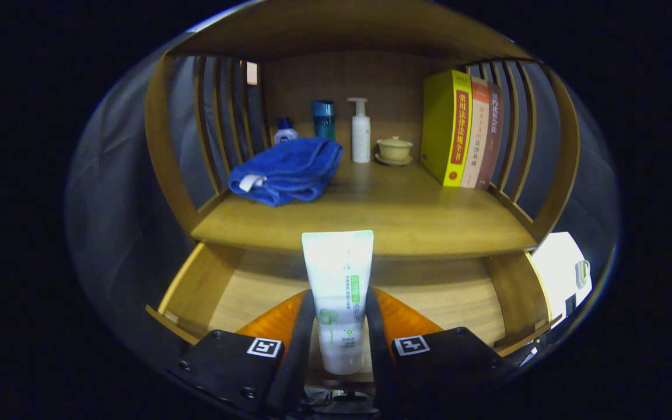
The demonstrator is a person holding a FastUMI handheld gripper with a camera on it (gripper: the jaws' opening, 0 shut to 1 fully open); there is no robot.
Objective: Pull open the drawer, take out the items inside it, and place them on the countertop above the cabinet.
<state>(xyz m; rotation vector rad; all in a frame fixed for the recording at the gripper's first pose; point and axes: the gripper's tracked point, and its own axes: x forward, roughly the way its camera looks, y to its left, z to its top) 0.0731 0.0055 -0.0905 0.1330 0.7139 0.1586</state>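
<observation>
White tube (339, 297) stands upright, pinched in my gripper (340, 326), held level over the open drawer (242, 291), facing the tabletop (371, 216).

A folded blue towel (286, 170) lies on the wooden shelf at about 10 o'clock from the shelf's middle, a white tag showing at its near corner. Behind it, against the back panel, stand 3 containers in a row: a small white bottle with a blue cap (284, 132) at 11 o'clock, a teal bottle (323, 119) just beside it, and a white pump bottle (360, 131) at 12 o'clock. A small lidded cup on a saucer (394, 150) sits near the pump bottle. At 2 o'clock, 3 books (461, 129) stand upright, touching.
</observation>
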